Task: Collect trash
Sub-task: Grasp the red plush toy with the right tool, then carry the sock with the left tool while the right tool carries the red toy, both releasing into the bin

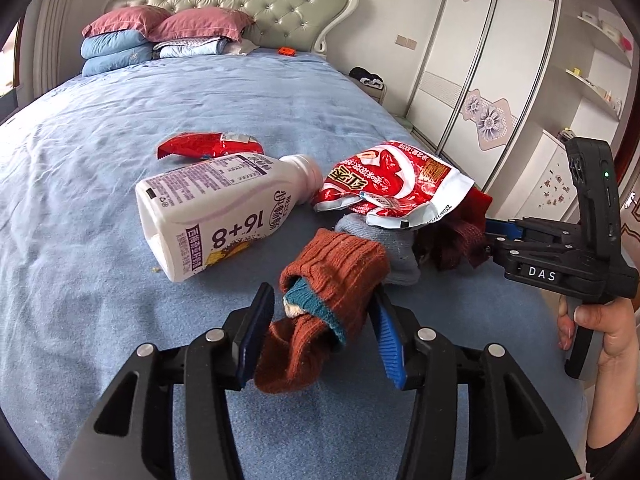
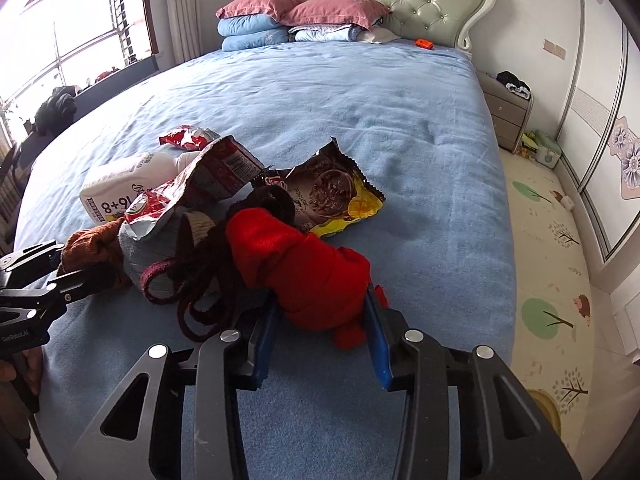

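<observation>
On the blue bed [image 1: 100, 160] lie a white milk bottle [image 1: 212, 216] on its side, a small red wrapper [image 1: 208, 146], a red-and-white snack bag [image 1: 392, 180] and a brown-and-yellow wrapper [image 2: 332, 192], mixed with socks. My left gripper [image 1: 324, 296] stands open around a rust-brown sock [image 1: 336, 276]; a gap shows at its left finger. My right gripper [image 2: 320, 298] is shut on a red sock [image 2: 304, 264], which fills the space between its blue pads. A grey sock [image 1: 396, 248] and a dark maroon knit sock [image 2: 192, 288] lie between the two grippers.
Pillows [image 2: 300, 6] and folded quilts are stacked at the padded headboard [image 1: 248, 4], with a small orange item [image 2: 424, 43] nearby. A nightstand [image 2: 508, 108] and wardrobe doors [image 1: 480, 80] stand on the right, a window [image 2: 80, 28] on the left. A hand [image 1: 600, 324] holds the right gripper.
</observation>
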Motion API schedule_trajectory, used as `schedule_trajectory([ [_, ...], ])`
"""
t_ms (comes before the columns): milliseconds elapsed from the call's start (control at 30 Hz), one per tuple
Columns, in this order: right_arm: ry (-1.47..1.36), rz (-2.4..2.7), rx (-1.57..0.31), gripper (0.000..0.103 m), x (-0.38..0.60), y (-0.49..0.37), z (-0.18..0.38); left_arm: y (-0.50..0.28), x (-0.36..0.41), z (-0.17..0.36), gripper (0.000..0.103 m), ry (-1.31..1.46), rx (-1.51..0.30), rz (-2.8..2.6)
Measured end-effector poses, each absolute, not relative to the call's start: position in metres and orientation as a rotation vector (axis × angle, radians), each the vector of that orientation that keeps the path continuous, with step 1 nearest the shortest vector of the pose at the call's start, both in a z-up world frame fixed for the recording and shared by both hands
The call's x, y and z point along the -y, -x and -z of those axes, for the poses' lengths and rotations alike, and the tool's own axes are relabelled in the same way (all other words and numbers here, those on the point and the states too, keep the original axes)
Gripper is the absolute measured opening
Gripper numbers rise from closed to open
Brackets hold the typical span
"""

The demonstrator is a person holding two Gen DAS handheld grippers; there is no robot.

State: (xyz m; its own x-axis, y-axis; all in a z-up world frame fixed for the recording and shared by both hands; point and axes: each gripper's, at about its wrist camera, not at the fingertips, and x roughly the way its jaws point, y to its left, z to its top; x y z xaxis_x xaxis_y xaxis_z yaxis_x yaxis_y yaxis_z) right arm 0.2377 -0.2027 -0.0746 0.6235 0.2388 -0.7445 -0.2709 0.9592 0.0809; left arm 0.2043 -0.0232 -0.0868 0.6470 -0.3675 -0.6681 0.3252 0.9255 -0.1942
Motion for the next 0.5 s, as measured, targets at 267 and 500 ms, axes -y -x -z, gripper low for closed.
schedule_trajectory([
  [267, -0.124, -0.345, -0.788, 0.038, 0.229, -0.203, 0.063, -0.196, 0.022, 0.078, 0.031, 0.040, -0.719, 0.389],
  [500, -0.208, -0.397, -0.712, 0.038, 0.245, -0.158, 0.049, -0.182, 0.025, 0.057, 0.029, 0.084, -0.655, 0.412],
])
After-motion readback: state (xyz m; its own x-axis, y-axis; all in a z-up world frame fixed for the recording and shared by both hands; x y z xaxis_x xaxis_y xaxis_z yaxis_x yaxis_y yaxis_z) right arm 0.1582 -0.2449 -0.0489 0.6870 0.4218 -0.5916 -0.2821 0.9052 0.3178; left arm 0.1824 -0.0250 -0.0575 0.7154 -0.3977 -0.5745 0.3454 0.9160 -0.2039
